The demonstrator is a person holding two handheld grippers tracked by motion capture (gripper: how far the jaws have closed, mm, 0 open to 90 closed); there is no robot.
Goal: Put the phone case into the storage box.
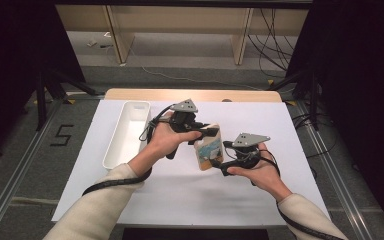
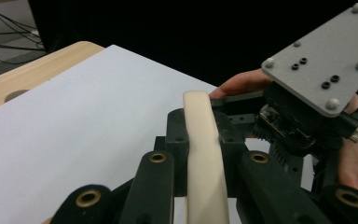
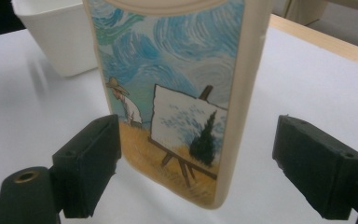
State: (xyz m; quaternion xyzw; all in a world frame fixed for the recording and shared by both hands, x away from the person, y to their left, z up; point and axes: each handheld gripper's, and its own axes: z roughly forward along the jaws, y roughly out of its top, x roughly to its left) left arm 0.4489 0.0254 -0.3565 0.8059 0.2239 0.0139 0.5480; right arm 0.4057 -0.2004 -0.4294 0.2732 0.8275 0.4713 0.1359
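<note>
Seen from the high view, the person holds a flat, cream-edged phone case (image 1: 209,148) above the middle of the white sheet (image 1: 280,130) that covers the table. The left gripper (image 1: 200,131) grips the case's far end, and the right gripper (image 1: 219,164) sits at its near end. A long white tray (image 1: 115,145) lies on the sheet to the left, well apart from the case.

The left gripper view looks along the case's thin cream edge (image 2: 204,154), which the high view does not bring out: the two black jaws stand narrow and press against the case from both sides, so this gripper is clamped on it. Beyond the case, the same view catches the right gripper's body with its grey three-cornered plate (image 2: 324,60) and the hand (image 2: 354,154) that carries it.

The right gripper view shows the printed face of the case (image 3: 177,93), too small to read from above: a swirling blue sky, a figure in a straw hat and a canvas on an easel over an ochre ground. The right gripper (image 3: 200,163) has its jaws spread wide. The case's lower end hangs between them, with the left pad just beside its edge and the right pad clearly apart from it. A corner of the tray (image 3: 56,37) stands behind the case.
</note>
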